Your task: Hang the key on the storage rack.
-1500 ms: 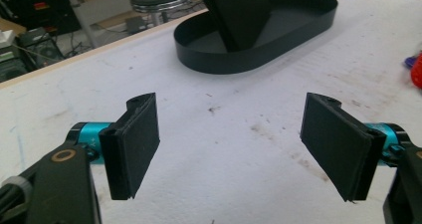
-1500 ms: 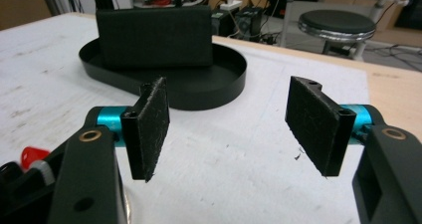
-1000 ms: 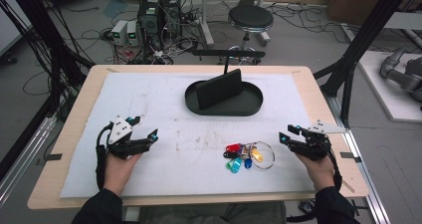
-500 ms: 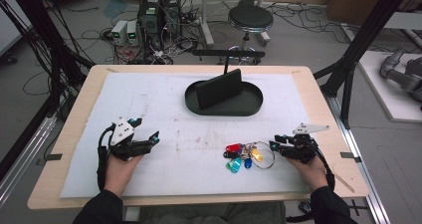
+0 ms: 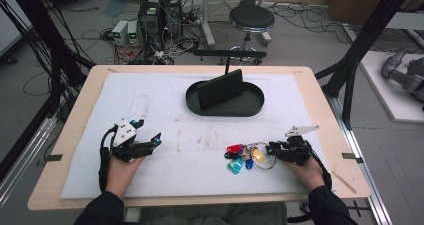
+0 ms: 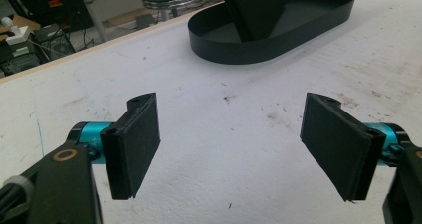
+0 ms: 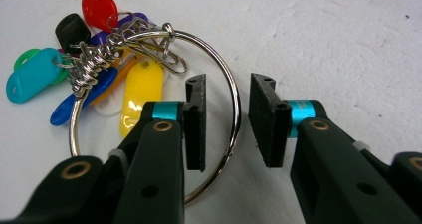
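Note:
A bunch of coloured key tags (image 5: 241, 158) on a large metal ring (image 7: 233, 104) lies on the white mat, front right of centre. My right gripper (image 5: 273, 149) is low at the ring's right side. In the right gripper view the gripper (image 7: 228, 92) is open, its jaws standing either side of the ring's wire with a gap on both sides. Red, black, teal, blue and yellow tags (image 7: 141, 92) fan out to the left of the jaws. My left gripper (image 5: 150, 141) rests at the front left, open wide (image 6: 231, 134) over bare mat.
A black oval tray (image 5: 250, 110) with an upright black panel (image 5: 220, 89) stands at the back centre, also ahead of the left jaws (image 6: 239, 55). The white mat (image 5: 190, 135) covers most of the wooden table. A stool and cabling lie beyond the far edge.
My right gripper has moved left to the key ring and now has its jaws astride the ring's wire. The left gripper has hardly moved.

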Tool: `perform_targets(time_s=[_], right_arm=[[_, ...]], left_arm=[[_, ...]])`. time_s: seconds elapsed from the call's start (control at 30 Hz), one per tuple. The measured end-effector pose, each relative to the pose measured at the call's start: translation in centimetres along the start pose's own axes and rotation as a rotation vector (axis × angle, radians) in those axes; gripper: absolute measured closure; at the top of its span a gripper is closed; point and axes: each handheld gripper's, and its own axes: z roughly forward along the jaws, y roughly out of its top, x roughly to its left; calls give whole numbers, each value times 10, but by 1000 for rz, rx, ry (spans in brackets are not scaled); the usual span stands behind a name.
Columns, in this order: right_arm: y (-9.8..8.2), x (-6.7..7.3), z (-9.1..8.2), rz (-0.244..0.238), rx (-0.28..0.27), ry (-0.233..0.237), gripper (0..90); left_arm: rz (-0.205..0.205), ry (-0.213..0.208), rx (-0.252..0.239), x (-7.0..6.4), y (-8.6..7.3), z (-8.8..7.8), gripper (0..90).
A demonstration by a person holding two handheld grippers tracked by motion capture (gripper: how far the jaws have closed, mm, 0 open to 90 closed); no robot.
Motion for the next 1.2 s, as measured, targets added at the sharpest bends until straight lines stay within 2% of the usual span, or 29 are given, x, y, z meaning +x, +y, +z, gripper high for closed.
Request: perform_targets(time_s=[0.2, 0.3, 0.43, 0.57, 0.7, 0.83, 0.9, 1.03, 1.2], right_arm=[[1, 0, 0, -24, 8, -7, 836], [2, 1, 0, -29, 2, -4, 857], [5, -1, -8, -2, -60, 15, 865], [8, -1, -17, 27, -148, 46, 871], [12, 0, -27, 38, -238, 67, 875], [15, 3, -30, 46, -278, 100, 875], [16, 6, -30, 56, -289, 124, 875], [20, 14, -27, 43, -287, 153, 873], [20, 18, -25, 41, -266, 165, 868]], left_arm=[[0, 3, -1, 0, -1, -2, 235], [-3, 7, -2, 0, -1, -3, 235], [0, 9, -1, 1, -1, -4, 235], [2, 12, -3, 1, -2, -6, 237], [1, 16, -8, 1, -2, -7, 237], [3, 18, -10, 1, -2, -8, 237], [3, 20, -12, 2, -3, -9, 237], [3, 19, -16, 2, -2, -10, 237], [3, 13, -17, 1, -2, -8, 237]])
